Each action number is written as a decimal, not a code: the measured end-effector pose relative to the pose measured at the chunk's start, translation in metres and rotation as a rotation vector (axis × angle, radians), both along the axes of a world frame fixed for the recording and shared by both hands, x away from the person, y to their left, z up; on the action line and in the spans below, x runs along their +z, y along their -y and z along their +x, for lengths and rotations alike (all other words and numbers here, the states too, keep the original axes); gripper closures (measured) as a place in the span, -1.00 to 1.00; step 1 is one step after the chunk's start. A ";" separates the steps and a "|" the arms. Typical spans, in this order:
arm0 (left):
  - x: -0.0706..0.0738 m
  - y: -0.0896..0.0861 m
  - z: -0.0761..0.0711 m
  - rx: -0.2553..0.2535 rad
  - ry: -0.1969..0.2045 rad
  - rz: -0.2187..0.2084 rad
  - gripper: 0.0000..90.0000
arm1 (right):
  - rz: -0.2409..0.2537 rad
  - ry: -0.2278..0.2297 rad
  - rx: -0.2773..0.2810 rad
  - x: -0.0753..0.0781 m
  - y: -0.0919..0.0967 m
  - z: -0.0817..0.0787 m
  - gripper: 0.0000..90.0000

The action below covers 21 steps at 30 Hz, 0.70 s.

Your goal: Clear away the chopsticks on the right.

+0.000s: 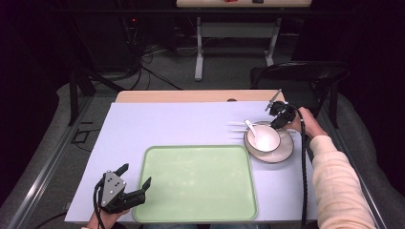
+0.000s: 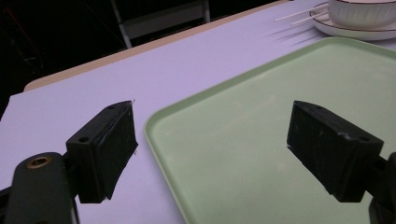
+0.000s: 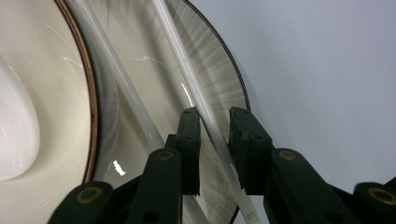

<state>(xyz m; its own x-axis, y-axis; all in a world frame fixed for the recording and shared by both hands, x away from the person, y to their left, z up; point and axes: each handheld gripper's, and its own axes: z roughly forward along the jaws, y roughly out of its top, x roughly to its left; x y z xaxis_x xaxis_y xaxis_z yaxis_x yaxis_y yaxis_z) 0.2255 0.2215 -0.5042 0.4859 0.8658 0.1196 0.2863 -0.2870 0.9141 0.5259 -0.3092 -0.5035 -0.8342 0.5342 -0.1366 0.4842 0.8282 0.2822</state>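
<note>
A white bowl (image 1: 263, 138) with a white spoon (image 1: 250, 126) in it stands on a brown-rimmed plate (image 1: 282, 151) at the table's right. Two white chopsticks (image 1: 237, 125) lie across the plate, their ends pointing left. My right gripper (image 1: 276, 123) is at the plate's far edge. In the right gripper view its jaws (image 3: 215, 116) straddle one chopstick (image 3: 187, 84), with a slim gap still showing at one pad. The other chopstick (image 3: 116, 74) lies beside it, against the bowl (image 3: 46, 70). My left gripper (image 1: 136, 174) is open and empty at the left rim of the green tray (image 1: 198, 181).
The tray (image 2: 261, 93) is bare. In the left gripper view the plate (image 2: 355, 31) and chopstick ends (image 2: 299, 14) show beyond it. A black chair (image 1: 305, 76) stands behind the table's right corner. White table surface (image 1: 167, 124) stretches to the left and back.
</note>
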 end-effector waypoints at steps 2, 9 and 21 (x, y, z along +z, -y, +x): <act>0.000 0.000 0.000 0.002 0.000 -0.001 -0.66 | -0.011 0.000 0.006 0.001 -0.001 0.000 0.68; 0.000 0.000 0.000 0.003 -0.001 0.001 -0.66 | -0.010 0.022 0.031 0.000 -0.002 0.000 0.78; 0.000 0.000 0.000 0.003 0.000 0.000 -0.66 | -0.015 0.072 0.051 0.011 -0.002 -0.003 0.86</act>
